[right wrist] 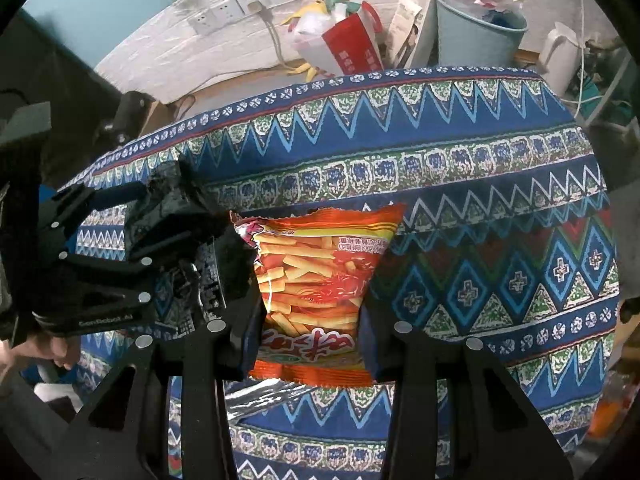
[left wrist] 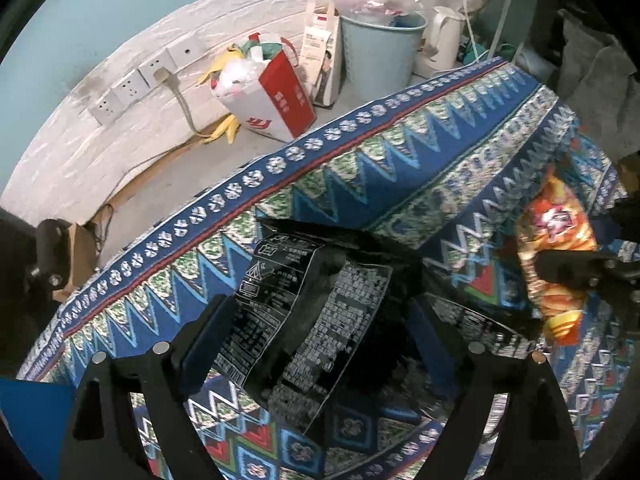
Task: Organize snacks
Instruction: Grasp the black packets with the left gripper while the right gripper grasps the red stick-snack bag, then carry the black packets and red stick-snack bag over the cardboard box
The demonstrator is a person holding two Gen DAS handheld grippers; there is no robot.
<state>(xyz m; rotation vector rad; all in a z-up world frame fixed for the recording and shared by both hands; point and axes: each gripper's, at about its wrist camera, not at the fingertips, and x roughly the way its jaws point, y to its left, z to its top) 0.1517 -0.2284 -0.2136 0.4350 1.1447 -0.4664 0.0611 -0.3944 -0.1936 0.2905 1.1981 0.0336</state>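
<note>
A black snack bag [left wrist: 320,300] with white print lies crumpled on the patterned cloth [left wrist: 360,184]. My left gripper [left wrist: 320,344] points down over it with its jaws wide, one finger on either side of the bag and the pads not clearly pressing. The right wrist view has that gripper [right wrist: 164,216] and the black bag [right wrist: 176,200] at the left. My right gripper [right wrist: 308,336] is shut on an orange bag of fry-shaped snacks [right wrist: 316,280], pads against both of its sides. That orange bag [left wrist: 556,232] lies just right of the black one.
A silver wrapper [right wrist: 260,400] pokes out below the orange bag. Behind the cloth's far edge stand a red-and-white shopping bag [left wrist: 276,96], a pale blue bin [left wrist: 380,56] and a white kettle [left wrist: 440,40]. A person's hand [right wrist: 48,352] holds the left gripper.
</note>
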